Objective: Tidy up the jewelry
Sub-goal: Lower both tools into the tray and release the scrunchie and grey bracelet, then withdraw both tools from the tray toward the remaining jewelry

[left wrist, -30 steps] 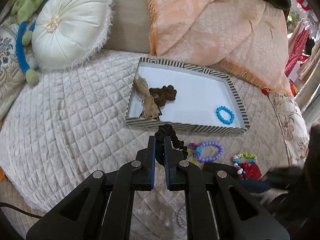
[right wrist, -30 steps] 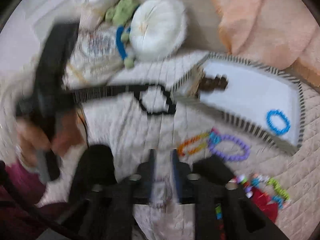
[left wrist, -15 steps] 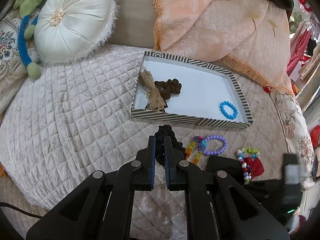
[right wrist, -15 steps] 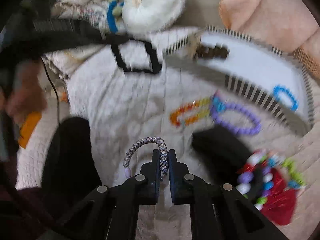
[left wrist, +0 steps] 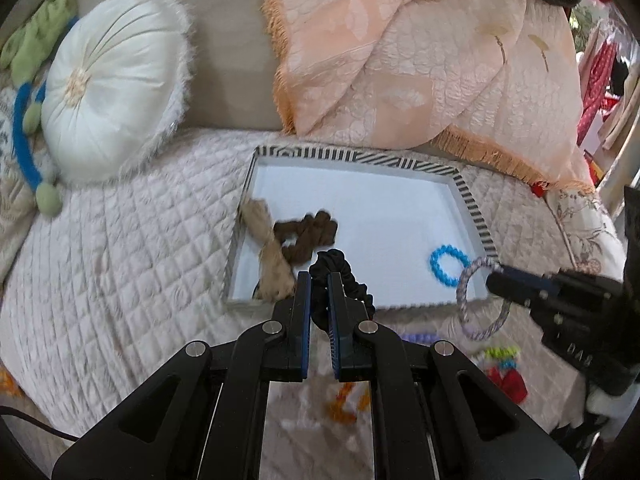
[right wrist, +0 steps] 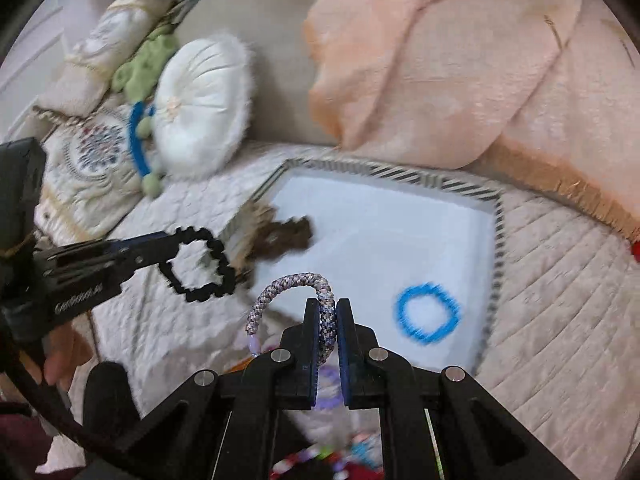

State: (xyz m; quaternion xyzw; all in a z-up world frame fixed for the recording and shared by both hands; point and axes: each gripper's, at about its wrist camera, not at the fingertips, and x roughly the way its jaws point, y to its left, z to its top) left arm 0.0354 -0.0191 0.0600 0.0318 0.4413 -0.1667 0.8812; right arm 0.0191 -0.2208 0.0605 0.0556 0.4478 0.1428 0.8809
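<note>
My left gripper [left wrist: 319, 280] is shut on a black scrunchie [left wrist: 338, 270], held above the near edge of the striped tray [left wrist: 352, 156]. In the right wrist view that black scrunchie [right wrist: 200, 264] hangs from the left gripper [right wrist: 172, 242] at the tray's left corner. My right gripper [right wrist: 328, 308] is shut on a grey-lilac braided bracelet [right wrist: 280, 290], lifted over the tray's near side; the left wrist view shows this bracelet [left wrist: 478, 300] dangling from the right gripper [left wrist: 494, 278]. Inside the tray lie a blue bead bracelet [right wrist: 428, 314], a brown scrunchie [left wrist: 308, 234] and a tan scrunchie [left wrist: 268, 248].
On the quilted bed in front of the tray lie a purple bead bracelet [left wrist: 416, 337], an orange bracelet [left wrist: 346, 402] and a multicoloured bracelet with a red tassel [left wrist: 504, 368]. A round white cushion [left wrist: 112, 96] sits back left, a peach blanket [left wrist: 420, 52] behind the tray.
The right gripper closed on the braided bracelet and lifted it toward the tray. The left gripper carried the black scrunchie forward, from the quilt to above the tray's near edge.
</note>
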